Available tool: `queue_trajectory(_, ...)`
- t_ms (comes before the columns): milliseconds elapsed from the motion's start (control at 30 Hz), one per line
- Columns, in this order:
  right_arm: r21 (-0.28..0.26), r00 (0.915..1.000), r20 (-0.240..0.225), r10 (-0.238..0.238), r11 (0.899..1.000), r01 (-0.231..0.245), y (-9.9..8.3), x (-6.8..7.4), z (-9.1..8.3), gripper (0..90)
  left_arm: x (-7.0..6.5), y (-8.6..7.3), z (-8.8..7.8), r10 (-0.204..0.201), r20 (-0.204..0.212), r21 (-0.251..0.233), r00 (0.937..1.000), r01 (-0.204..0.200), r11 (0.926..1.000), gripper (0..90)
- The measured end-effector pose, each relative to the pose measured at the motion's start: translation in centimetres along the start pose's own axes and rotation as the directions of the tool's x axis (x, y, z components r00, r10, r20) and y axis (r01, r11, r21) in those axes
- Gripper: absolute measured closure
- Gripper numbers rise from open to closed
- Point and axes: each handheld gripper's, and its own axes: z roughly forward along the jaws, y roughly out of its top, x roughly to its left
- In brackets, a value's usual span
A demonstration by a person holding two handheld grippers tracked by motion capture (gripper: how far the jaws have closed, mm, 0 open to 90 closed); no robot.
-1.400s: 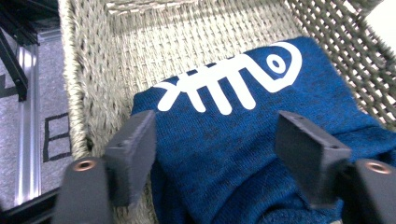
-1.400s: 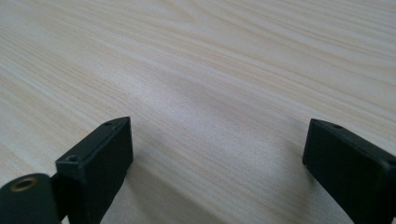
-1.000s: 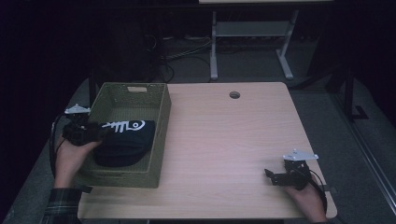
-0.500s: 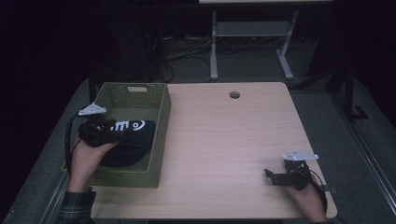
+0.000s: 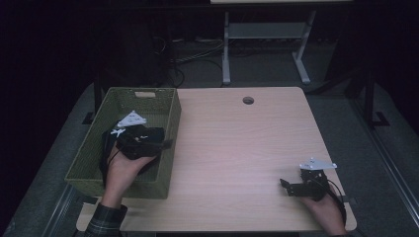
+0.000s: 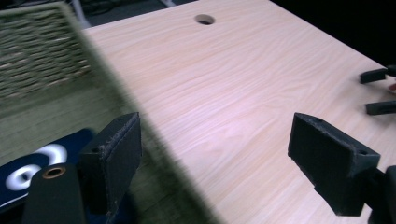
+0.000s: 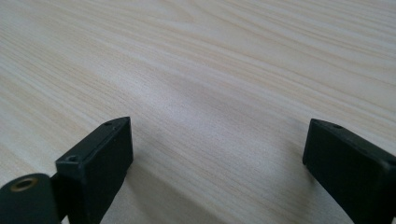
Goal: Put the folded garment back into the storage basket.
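Since a second ago my left gripper (image 5: 168, 143) has swung from the basket's left side across to its right wall, and the dark cloth it was over now sits mostly hidden beneath the hand. From the high view I see that gripper held above the green woven basket (image 5: 148, 95), its tips reaching the right rim, with the grey plate on top and the cable trailing back over the basket's near part. Along the left gripper view the jaws stand wide apart with nothing between them — one pad over the basket's inside, the other out over the bare worktop (image 6: 243, 93), the basket wall (image 6: 116, 93) running blurred between. Low at the left of that view lies the dark blue cloth (image 6: 32, 172) with its white print, on the basket floor just beside the left pad; whether it touches the pad I cannot tell. My right gripper (image 5: 285, 185) has stayed put near the worktop's front right corner, well apart from the basket. Its own view shows both jaws spread open over plain pale wood (image 7: 210, 93) — nothing held.
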Motion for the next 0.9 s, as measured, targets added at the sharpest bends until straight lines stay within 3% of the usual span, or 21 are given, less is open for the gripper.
queue_trajectory(233, 0.0, 1.0, 0.001, -0.001, 1.0, 0.001, 0.0, 0.0, 0.0, 8.0, -3.0, 0.4, 2.6, 0.036, 0.064, -0.003, 0.9973, -0.035, 0.9994, 17.3)
queue_trajectory(600, 0.001, 1.0, 0.001, 0.002, 1.0, -0.002, 0.0, 0.0, 0.0, 8.0, -7.5, -0.3, 6.3, 0.102, 0.135, 0.008, 0.9856, -0.104, 0.9946, 17.1)
queue_trajectory(900, 0.0, 1.0, 0.002, 0.0, 1.0, 0.0, 0.0, 0.0, 0.0, 8.0, -9.1, -2.2, 8.8, 0.131, 0.145, 0.032, 0.9807, -0.137, 0.9901, 16.5)
